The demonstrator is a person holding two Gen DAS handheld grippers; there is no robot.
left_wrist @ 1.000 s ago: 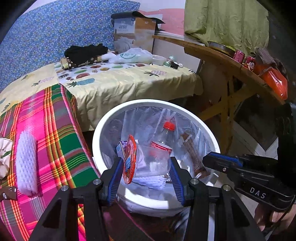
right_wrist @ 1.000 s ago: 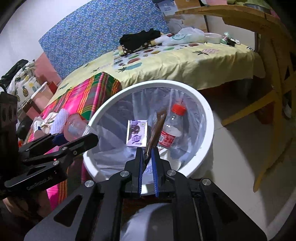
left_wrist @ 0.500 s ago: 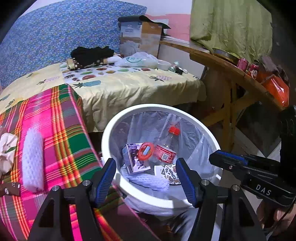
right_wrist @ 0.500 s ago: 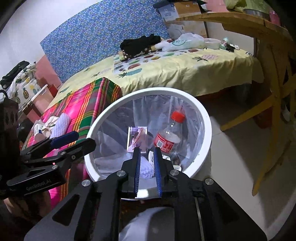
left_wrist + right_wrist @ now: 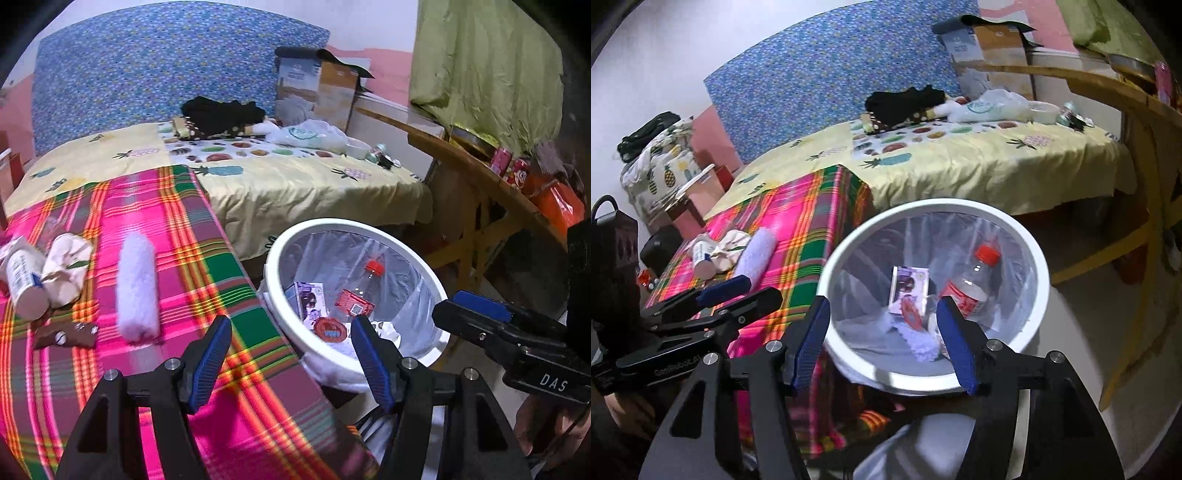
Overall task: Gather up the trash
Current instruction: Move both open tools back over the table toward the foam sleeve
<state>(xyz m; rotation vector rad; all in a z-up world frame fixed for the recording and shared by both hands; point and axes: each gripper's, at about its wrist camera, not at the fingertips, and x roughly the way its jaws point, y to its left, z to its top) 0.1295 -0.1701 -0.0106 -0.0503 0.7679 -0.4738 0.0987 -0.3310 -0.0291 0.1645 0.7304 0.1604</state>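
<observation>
A white bin (image 5: pixel 280 254) with a clear liner holds a red-capped bottle (image 5: pixel 356 299), a small printed packet (image 5: pixel 310 299) and a red round lid (image 5: pixel 330 328). My left gripper (image 5: pixel 290 354) is open and empty, straddling the edge of the plaid cloth and the bin's near rim. On the plaid cloth lie a white foam roll (image 5: pixel 136 288), a paper cup (image 5: pixel 24 277), a crumpled wad (image 5: pixel 66 269) and a brown wrapper (image 5: pixel 66 334). My right gripper (image 5: pixel 882 339) hangs over the bin (image 5: pixel 960 206), its jaws opening with nothing between them.
A bed with a yellow fruit-print sheet (image 5: pixel 295 184) lies behind the bin, with black clothes (image 5: pixel 221 114) and a plastic bag (image 5: pixel 314 134) on it. A wooden table (image 5: pixel 480 173) with cans stands at the right. A cardboard box (image 5: pixel 317 92) stands against the wall.
The left gripper opened, dropped the clear cup with the red lid into the bin and swung left over the plaid cloth. The right gripper opened and the brown wrapper fell from it.
</observation>
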